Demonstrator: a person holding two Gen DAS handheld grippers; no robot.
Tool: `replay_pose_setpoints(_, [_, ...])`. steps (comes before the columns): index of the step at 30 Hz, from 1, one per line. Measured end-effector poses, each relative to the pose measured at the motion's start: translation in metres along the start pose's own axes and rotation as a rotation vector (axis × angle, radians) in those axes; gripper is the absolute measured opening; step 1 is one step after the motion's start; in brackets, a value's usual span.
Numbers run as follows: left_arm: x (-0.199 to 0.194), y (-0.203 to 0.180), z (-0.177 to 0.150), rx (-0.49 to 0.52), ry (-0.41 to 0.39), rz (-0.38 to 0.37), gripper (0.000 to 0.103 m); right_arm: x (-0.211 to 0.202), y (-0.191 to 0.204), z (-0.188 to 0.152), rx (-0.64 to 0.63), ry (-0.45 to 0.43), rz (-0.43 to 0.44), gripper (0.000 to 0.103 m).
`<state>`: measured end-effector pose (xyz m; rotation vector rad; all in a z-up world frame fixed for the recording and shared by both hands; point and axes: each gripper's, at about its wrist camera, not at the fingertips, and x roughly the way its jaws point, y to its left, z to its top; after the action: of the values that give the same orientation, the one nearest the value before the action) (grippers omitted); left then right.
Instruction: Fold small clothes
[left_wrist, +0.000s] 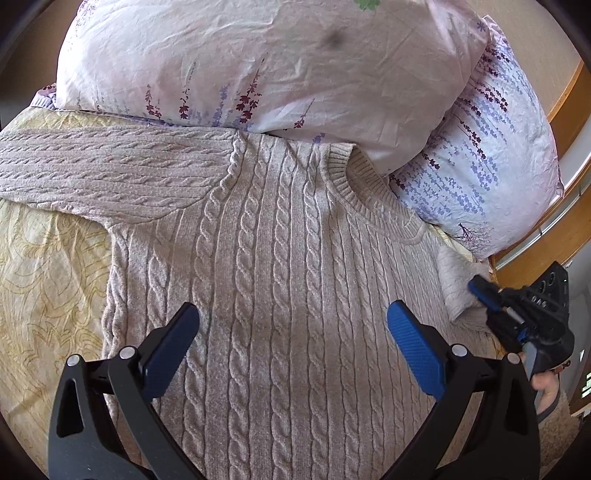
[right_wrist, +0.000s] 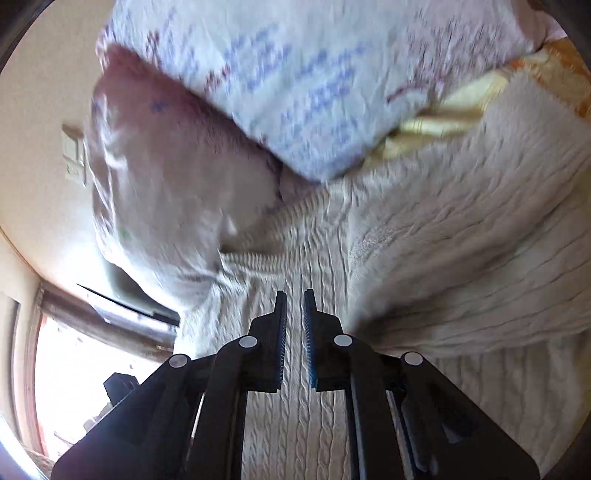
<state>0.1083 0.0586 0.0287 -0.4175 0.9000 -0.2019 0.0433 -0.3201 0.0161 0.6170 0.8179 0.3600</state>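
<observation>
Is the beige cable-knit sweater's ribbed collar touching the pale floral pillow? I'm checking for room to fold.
Touching: in the left wrist view, the sweater's collar lies tucked under the pillow's edge, with no gap.

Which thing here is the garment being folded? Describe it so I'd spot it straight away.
Look at the bed's yellow patterned sheet, below the two floral pillows. The beige sweater lies flat there, one sleeve stretched sideways. Its thick cable-knit ribs set it apart from the smooth printed bedding.

Right gripper (right_wrist: 294, 306): black jaws nearly together, nothing between them, over a beige cable-knit sweater (right_wrist: 461, 258). Two floral-print pillows (right_wrist: 303, 92) lie beyond its ribbed collar. View motion-blurred.
</observation>
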Motion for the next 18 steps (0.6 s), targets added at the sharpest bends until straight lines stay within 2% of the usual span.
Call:
replay_pose_setpoints(2, [0.001,0.0,0.0,-0.005,0.003,-0.002,0.101,0.012,-0.001,-0.006,0.002,0.051,-0.035,0.01])
replay_pose_setpoints(4, [0.0,0.0,0.0,-0.007,0.004,-0.004,0.101,0.006,-0.004,-0.003,0.05,0.054,-0.034,0.01])
replay_pose_setpoints(6, [0.0,0.001,0.0,-0.008,-0.002,-0.007,0.101,-0.018,-0.017,0.005,0.128,0.001,-0.02,0.012])
replay_pose_setpoints(7, [0.0,0.002,0.0,-0.01,-0.006,-0.01,0.101,-0.025,-0.02,0.018,0.156,-0.033,-0.012,0.018])
replay_pose_setpoints(8, [-0.001,0.002,0.0,-0.013,-0.009,-0.012,0.101,-0.045,-0.026,0.022,0.187,-0.093,-0.004,0.02])
replay_pose_setpoints(9, [0.0,0.003,0.0,-0.016,-0.01,-0.015,0.101,-0.056,-0.03,0.028,0.206,-0.133,-0.019,0.027])
replay_pose_setpoints(10, [0.0,0.004,0.0,-0.033,-0.016,-0.007,0.101,-0.07,-0.036,0.031,0.228,-0.184,-0.048,0.04])
replay_pose_setpoints(12, [0.003,0.004,0.0,-0.038,-0.005,-0.008,0.101,-0.101,-0.053,0.035,0.29,-0.286,-0.088,0.048])
replay_pose_setpoints(15, [0.007,0.004,0.001,-0.039,0.009,-0.013,0.101,-0.134,-0.086,0.039,0.416,-0.379,-0.17,0.054])
replay_pose_setpoints(18, [0.008,0.002,0.001,-0.036,0.012,-0.017,0.101,-0.141,-0.118,0.049,0.551,-0.411,-0.167,0.054])
